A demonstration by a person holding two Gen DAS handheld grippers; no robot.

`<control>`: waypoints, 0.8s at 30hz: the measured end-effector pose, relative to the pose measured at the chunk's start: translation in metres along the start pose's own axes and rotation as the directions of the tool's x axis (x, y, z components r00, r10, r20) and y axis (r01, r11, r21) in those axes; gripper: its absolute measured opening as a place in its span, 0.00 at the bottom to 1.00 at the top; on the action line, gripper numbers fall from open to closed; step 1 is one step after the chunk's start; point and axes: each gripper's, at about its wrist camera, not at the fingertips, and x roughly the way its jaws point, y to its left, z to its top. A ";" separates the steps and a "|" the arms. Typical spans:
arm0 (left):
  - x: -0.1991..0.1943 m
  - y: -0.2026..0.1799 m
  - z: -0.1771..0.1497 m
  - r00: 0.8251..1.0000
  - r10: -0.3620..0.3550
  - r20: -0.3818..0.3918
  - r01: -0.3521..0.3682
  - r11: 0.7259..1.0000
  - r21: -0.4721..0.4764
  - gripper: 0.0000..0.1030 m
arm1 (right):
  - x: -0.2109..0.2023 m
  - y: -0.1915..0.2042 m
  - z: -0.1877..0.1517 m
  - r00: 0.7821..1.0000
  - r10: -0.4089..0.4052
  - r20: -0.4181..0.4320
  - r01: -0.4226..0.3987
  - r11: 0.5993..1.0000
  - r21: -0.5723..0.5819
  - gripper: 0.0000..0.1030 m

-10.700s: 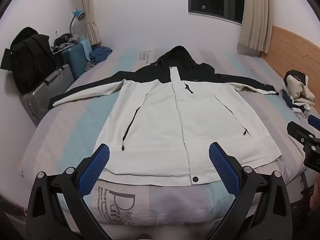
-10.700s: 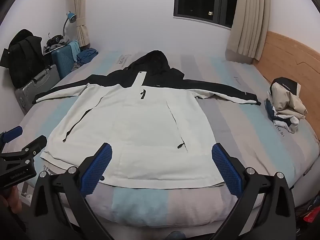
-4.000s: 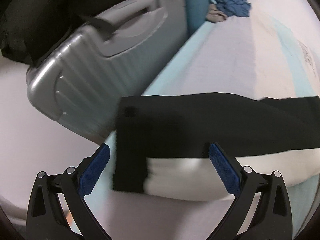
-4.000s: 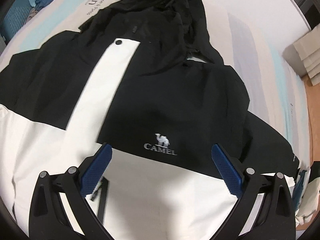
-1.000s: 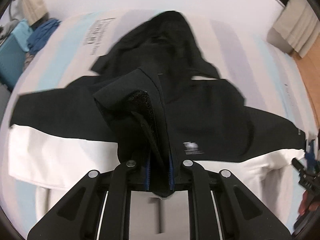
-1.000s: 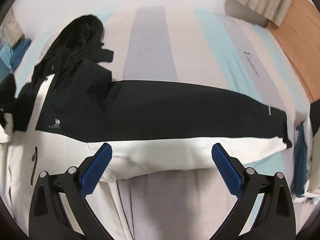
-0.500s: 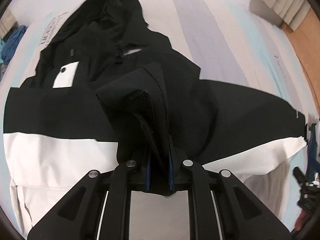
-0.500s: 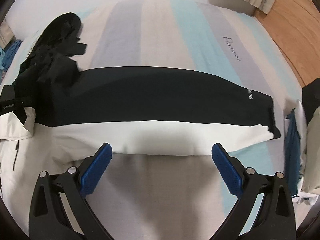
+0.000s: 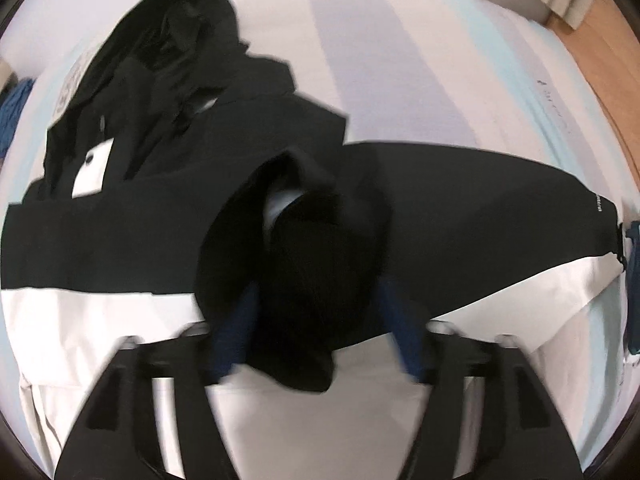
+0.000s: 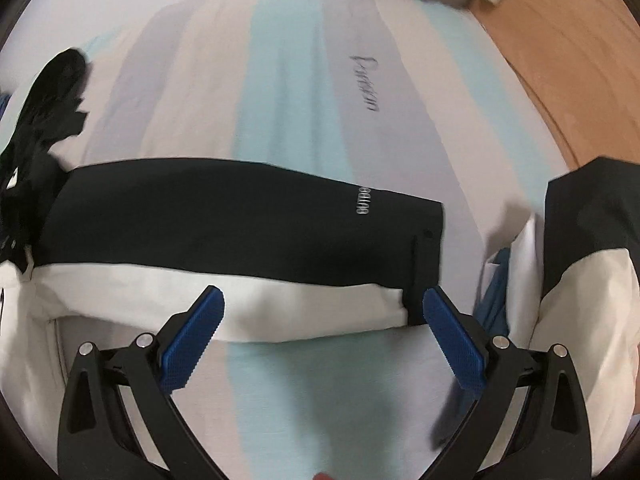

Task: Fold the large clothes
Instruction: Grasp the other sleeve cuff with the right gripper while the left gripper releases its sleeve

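Note:
A black and white hooded jacket (image 9: pixel 120 216) lies face up on the bed. Its left sleeve is folded across the chest, and the black cuff (image 9: pixel 304 276) drops between my left gripper's (image 9: pixel 316 332) spread blue pads; the view is blurred. The jacket's right sleeve (image 10: pixel 224 220) stretches out flat over the bed to the right. My right gripper (image 10: pixel 322 332) is open just above the white lower edge of that sleeve, near its black cuff (image 10: pixel 424 264).
The striped bedsheet (image 10: pixel 300 80) runs under the jacket. A second folded black and white garment (image 10: pixel 592 264) lies at the right edge, by the wooden headboard (image 10: pixel 560 40). Blue clothes (image 9: pixel 16 100) lie at the far left.
My left gripper has opened and let go of the left cuff, which now slumps on the jacket's chest. My right gripper has moved right along the right sleeve toward its cuff.

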 end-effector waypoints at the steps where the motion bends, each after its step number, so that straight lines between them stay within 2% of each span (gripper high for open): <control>1: -0.006 -0.004 0.001 1.000 0.001 0.022 -0.001 1.000 0.007 0.88 | 0.007 -0.007 0.004 1.000 -0.003 -0.019 0.003 1.000 -0.005 0.93; 4: -0.021 -0.015 0.004 0.998 -0.025 0.060 0.024 0.999 0.024 0.94 | 0.032 -0.026 0.012 0.996 -0.004 -0.087 0.003 1.000 -0.011 0.93; 9: -0.033 -0.023 0.004 0.996 -0.041 0.084 0.036 0.997 0.066 0.94 | 0.063 -0.062 0.023 0.987 0.038 -0.154 -0.022 0.995 0.101 0.93; 13: -0.022 -0.019 0.004 0.990 -0.122 0.070 0.117 0.991 0.069 0.94 | 0.086 -0.081 0.021 0.975 0.064 -0.212 -0.030 0.987 0.159 0.89; 15: -0.013 -0.013 0.003 0.992 -0.117 0.049 0.114 0.992 0.055 0.94 | 0.095 -0.088 0.018 0.972 0.068 -0.224 -0.026 0.982 0.186 0.89; 21: -0.008 0.013 0.007 0.993 -0.110 0.039 0.111 0.994 -0.016 0.94 | 0.119 -0.100 0.012 0.963 0.103 -0.249 -0.041 0.969 0.243 0.78; 22: -0.010 0.015 0.006 0.993 -0.110 0.041 0.111 0.994 -0.020 0.94 | 0.124 -0.100 0.011 0.959 0.100 -0.265 -0.034 0.970 0.241 0.70; 24: -0.012 0.017 0.004 0.993 -0.112 0.041 0.113 0.994 -0.013 0.94 | 0.135 -0.100 0.008 0.951 0.100 -0.293 -0.030 0.972 0.232 0.69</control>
